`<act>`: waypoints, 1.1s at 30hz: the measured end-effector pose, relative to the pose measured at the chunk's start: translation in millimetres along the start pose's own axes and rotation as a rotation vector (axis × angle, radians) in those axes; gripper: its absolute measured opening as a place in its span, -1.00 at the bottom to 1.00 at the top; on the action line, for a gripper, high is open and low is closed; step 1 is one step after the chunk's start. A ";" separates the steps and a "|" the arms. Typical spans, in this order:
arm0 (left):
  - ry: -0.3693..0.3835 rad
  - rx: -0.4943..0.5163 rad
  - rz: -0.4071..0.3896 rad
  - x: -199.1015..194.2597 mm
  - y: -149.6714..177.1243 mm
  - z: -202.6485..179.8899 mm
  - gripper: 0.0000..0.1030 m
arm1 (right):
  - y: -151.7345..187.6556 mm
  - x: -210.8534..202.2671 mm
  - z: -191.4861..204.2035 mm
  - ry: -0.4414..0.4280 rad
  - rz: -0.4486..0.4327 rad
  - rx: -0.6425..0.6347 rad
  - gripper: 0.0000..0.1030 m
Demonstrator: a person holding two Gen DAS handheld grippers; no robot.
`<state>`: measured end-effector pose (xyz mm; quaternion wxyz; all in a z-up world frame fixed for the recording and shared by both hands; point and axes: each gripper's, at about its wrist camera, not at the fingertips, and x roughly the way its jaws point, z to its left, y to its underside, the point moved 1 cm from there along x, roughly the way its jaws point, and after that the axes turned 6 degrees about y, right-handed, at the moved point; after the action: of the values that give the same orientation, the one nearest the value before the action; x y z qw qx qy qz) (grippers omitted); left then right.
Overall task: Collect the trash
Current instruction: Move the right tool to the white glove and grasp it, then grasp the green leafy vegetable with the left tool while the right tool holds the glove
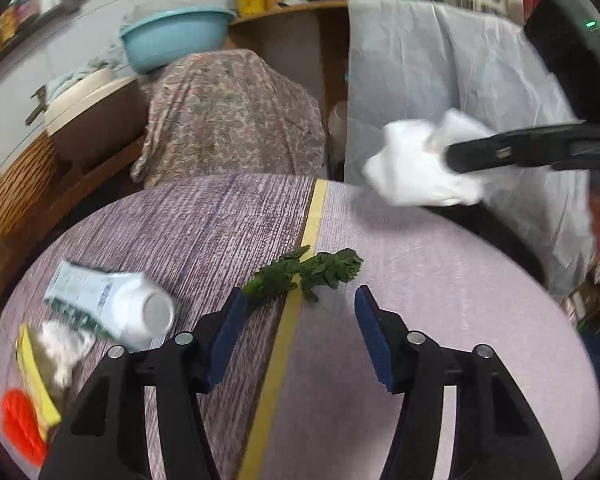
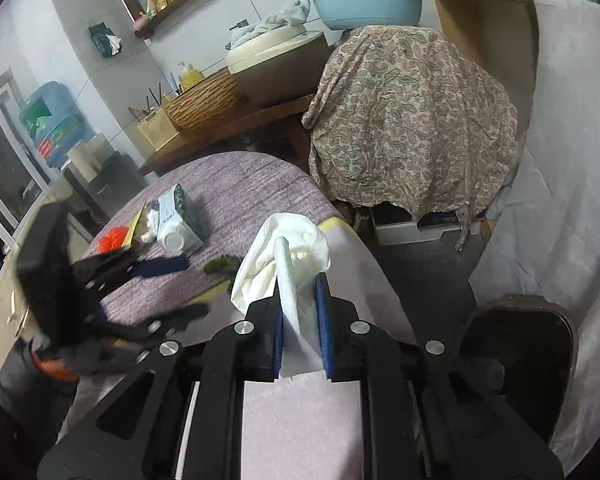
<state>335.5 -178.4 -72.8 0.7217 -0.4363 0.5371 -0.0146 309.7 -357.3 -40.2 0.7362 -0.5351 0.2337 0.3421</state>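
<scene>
Just ahead of the left claw (image 1: 300, 328), on the worktop (image 1: 420, 300), lies a sprig of wilted greens (image 1: 304, 274) — the nearest piece of trash to either hand. Its long axis runs roughly left to right across the claw's line of approach, crossing a yellow tape strip (image 1: 288, 340) that divides the purple striped cloth from the paler cover. The left end of the sprig sits close against the tip of the claw's left finger; whether they touch is hard to tell through the blur. The jaws stand wide apart and hold nothing, with the sprig lying just beyond the gap and a little left of its middle. By my reading, a short push forward would bring it between the pads, gripped across its stem.

Off to the near left lie more scraps: a crushed white carton (image 1: 112, 304), a crumpled tissue (image 1: 64, 346) on a yellow packet (image 1: 40, 388), and something bright orange (image 1: 20, 424).

The right claw (image 2: 302, 320) is well off to the right — raised above the far right edge of the worktop — and pinched tight on a crumpled white plastic bag (image 2: 284, 256), so it is occupied. A dark bin (image 2: 516, 364) sits on the floor at its right, likely where the bag belongs.
</scene>
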 end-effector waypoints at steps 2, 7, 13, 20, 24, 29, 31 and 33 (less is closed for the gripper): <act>0.009 0.012 0.042 13.6 -3.8 3.6 0.03 | 7.7 -7.5 -7.6 0.001 0.001 0.004 -0.70; 0.021 -0.008 0.052 21.7 -5.0 20.5 0.01 | 23.1 -14.1 -21.9 0.004 0.010 0.010 -0.70; 0.002 -0.036 0.038 18.2 -2.1 27.4 -0.60 | 35.9 -13.9 -30.4 -0.022 0.009 0.048 -0.70; -0.032 -0.036 0.027 18.2 1.4 18.3 -0.92 | 52.1 -15.9 -34.2 -0.036 0.001 0.086 -0.70; -0.044 -0.010 -0.022 9.8 -5.7 11.2 -0.91 | 58.3 -17.6 -36.9 -0.040 0.006 0.091 -0.70; -0.081 0.069 -0.011 13.1 -13.4 1.9 0.32 | 63.9 -18.1 -42.0 -0.043 0.015 0.104 -0.70; -0.096 0.072 0.011 20.6 -13.6 3.3 0.32 | 64.9 -18.9 -43.3 -0.048 0.018 0.111 -0.70; -0.087 0.021 0.035 29.1 -13.8 9.8 0.30 | 66.8 -20.8 -44.0 -0.053 0.017 0.114 -0.70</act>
<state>361.6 -195.1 -85.7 0.7490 -0.4195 0.5128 0.0116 246.6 -391.3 -81.3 0.7685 -0.4811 0.2380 0.3484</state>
